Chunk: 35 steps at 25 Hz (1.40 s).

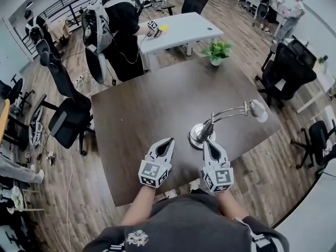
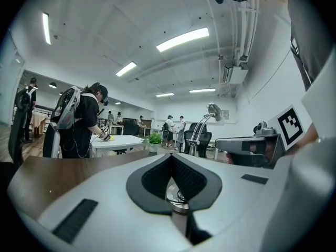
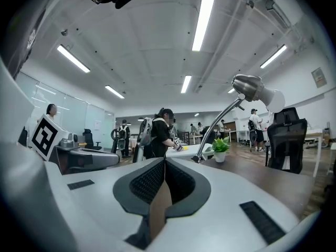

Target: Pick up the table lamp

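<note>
Table lamp (image 1: 195, 134) stands upright on the dark wooden table (image 1: 142, 109), near the table's front edge and right of its middle. Its round chrome base sits flat on the top. The bent arm reaches toward the table's right edge, with the lamp head (image 1: 258, 110) above that edge.

Left gripper (image 1: 168, 141): over the table's front edge, pointing level, tips pressed together, nothing between them. It is apart from the lamp.

Right gripper (image 1: 207, 142): also over the table's front edge, level, jaws closed and empty. Its tip is just beside the lamp base; contact cannot be made out. In the right gripper view the lamp arm rises to the right of the tips, not between them.

Potted plant (image 1: 218, 51) is on the table's far edge.
</note>
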### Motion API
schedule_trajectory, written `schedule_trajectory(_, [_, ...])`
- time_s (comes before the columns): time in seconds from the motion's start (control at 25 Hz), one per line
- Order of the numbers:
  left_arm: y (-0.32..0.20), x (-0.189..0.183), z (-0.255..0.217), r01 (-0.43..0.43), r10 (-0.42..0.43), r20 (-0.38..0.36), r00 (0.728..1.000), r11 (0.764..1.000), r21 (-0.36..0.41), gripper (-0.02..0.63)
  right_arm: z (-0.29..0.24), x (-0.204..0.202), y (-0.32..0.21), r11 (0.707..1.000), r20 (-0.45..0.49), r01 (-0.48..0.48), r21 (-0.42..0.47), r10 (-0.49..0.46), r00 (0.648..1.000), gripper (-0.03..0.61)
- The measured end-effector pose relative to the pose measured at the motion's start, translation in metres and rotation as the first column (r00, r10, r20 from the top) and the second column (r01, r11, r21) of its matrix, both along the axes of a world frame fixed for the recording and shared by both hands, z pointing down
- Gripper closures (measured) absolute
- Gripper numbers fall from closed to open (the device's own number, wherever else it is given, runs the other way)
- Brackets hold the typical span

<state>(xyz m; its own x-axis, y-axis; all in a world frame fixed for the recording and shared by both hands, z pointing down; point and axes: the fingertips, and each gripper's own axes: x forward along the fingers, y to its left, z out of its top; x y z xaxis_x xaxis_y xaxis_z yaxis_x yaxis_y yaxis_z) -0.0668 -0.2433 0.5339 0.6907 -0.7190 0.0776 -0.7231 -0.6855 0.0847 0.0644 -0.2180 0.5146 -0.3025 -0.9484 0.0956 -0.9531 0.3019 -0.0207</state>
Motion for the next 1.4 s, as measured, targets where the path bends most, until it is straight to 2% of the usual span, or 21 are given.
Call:
schedule_trajectory(0.52, [-0.039,0.035,0.002,0.047,-0.047,0.022,0.999,0.999,-0.001,0.607,0.018,0.037,-0.043,0.998,-0.009,0.039,-0.042,-0.039,0.999,0.548])
schedule_trajectory(0.56, [-0.042,0.036,0.002,0.054,-0.054,0.021,0.998,0.999,-0.003,0.607,0.018,0.039,-0.045,0.998,-0.007,0.039,-0.041,-0.039,0.999,0.537])
schedule_trajectory(0.68, [-0.050,0.038,0.005,0.073,-0.073,0.023,0.997,0.997,-0.015,0.607,0.020,0.045,-0.052,0.998,0.003,0.048,-0.046,-0.048,0.999,0.422])
schedule_trajectory(0.92, [-0.056,0.039,0.015,0.088,-0.087,0.032,0.996,0.996,-0.033,0.607,0.038,0.048,-0.070,0.995,0.033,0.043,-0.088,-0.040,0.999,0.335])
schedule_trajectory(1.4, [-0.075,0.033,0.022,0.123,-0.121,0.048,0.992,0.991,-0.050,0.607,0.061,0.045,-0.113,0.985,0.041,0.078,-0.156,-0.072,0.997,0.319])
